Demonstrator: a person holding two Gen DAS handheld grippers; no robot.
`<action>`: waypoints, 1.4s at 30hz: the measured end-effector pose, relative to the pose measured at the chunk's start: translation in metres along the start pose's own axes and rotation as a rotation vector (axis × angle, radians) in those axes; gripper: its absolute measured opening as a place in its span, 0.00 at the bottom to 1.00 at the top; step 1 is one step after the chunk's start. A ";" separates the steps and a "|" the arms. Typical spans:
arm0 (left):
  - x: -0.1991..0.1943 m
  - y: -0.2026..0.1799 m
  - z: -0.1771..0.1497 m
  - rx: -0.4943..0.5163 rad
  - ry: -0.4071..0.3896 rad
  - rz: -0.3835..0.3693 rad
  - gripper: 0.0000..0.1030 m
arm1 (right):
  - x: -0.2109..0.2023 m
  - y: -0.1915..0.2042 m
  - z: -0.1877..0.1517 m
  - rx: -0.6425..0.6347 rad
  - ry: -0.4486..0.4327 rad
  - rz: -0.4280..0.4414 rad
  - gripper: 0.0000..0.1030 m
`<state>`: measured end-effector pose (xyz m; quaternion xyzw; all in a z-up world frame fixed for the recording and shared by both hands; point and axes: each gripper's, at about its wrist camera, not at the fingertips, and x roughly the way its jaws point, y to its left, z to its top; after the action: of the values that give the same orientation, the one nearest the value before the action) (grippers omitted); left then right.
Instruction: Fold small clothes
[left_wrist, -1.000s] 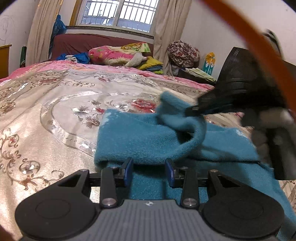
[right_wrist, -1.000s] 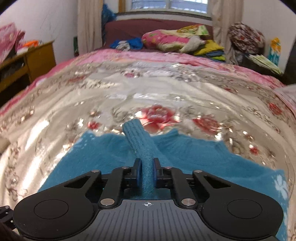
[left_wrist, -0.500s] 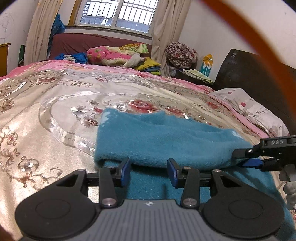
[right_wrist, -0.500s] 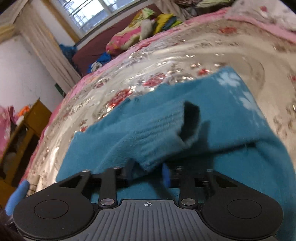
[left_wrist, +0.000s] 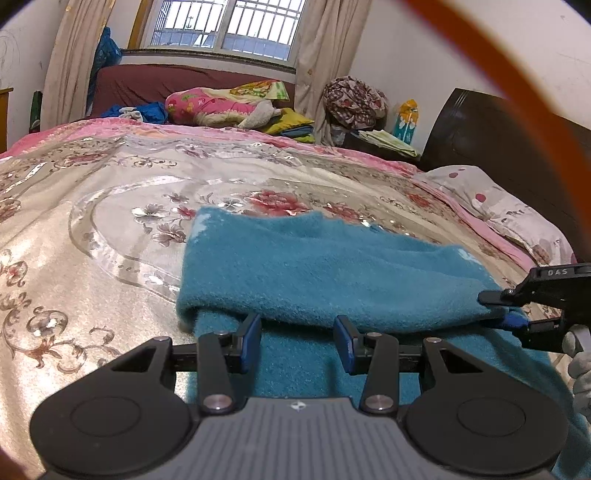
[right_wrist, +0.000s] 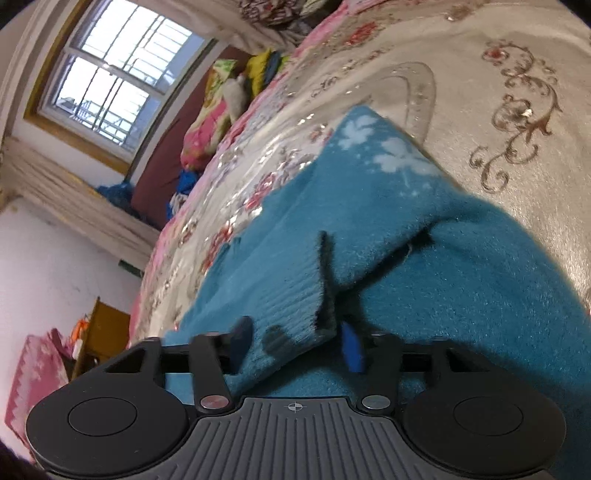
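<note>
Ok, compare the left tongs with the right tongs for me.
The left tongs sit level; the right tongs are rolled sideways. The left tongs' jaws, just opening, hold nothing, with the teal sweater beneath; the right tongs' jaws, just closing, straddle its ribbed cuff without clearly pinching. Both have blue pads and hang over the sweater.

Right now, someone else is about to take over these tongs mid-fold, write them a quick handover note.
Left tongs: open, nothing gripped, at the near edge of the blue sweater.
Right tongs: have just been closing around the ribbed cuff; pads not clearly pressing it, so count it as unheld.
Sweater lies on the floral bedspread.
Done: one sleeve is folded across the body.
Left: settle the cuff flat, then fold the rest into a compact stack.
</note>
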<state>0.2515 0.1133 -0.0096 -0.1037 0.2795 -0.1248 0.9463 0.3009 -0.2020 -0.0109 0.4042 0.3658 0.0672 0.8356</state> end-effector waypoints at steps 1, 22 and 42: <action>0.000 0.000 0.000 -0.001 0.000 -0.001 0.46 | 0.001 0.002 0.000 -0.005 0.001 -0.012 0.27; 0.018 -0.016 0.032 0.031 -0.065 0.022 0.54 | -0.029 0.084 0.067 -0.283 -0.183 0.090 0.11; 0.035 -0.028 0.016 0.137 0.077 0.106 0.54 | 0.037 0.040 0.059 -0.376 -0.110 -0.251 0.11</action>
<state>0.2837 0.0788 -0.0066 -0.0191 0.3114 -0.0972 0.9451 0.3743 -0.1980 0.0214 0.1956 0.3483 0.0075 0.9167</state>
